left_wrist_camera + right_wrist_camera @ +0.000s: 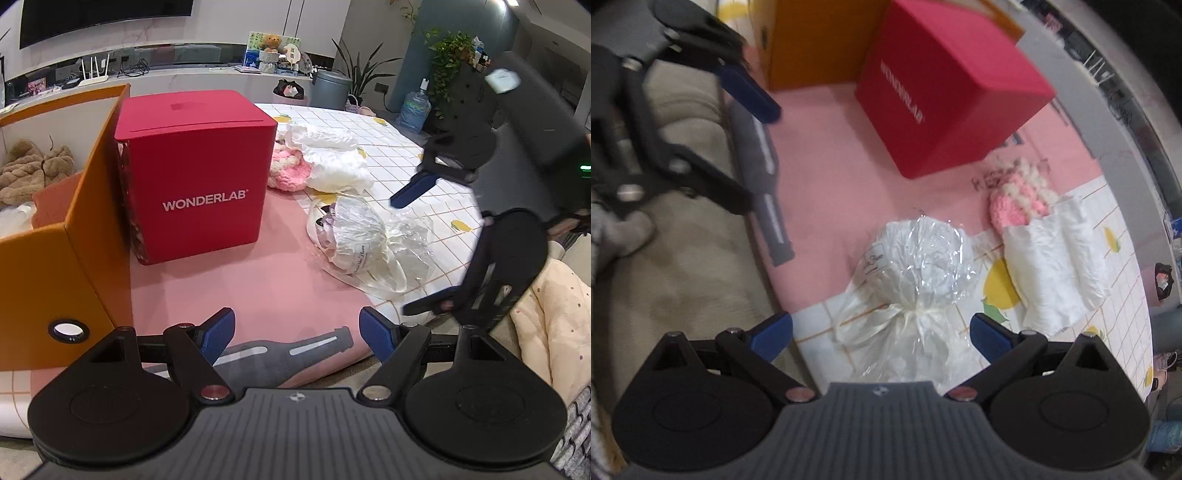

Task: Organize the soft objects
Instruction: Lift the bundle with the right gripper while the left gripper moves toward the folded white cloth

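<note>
The right hand-held gripper [882, 334] hung above the cellophane-wrapped bundle [919, 266], jaws spread wide and empty — apparently lined up to straddle its tied neck. The left hand-held gripper [297, 334] waited open near the orange box [74, 236] — likely the destination.

A pink mat [258, 280] covered part of the tiled counter [406, 155]. On it stood an orange box [55, 266] and red box [199, 173]; a wrapped bundle [919, 266], pink knit [1015, 203] and white cloth [1060, 258] lay nearby.
</note>
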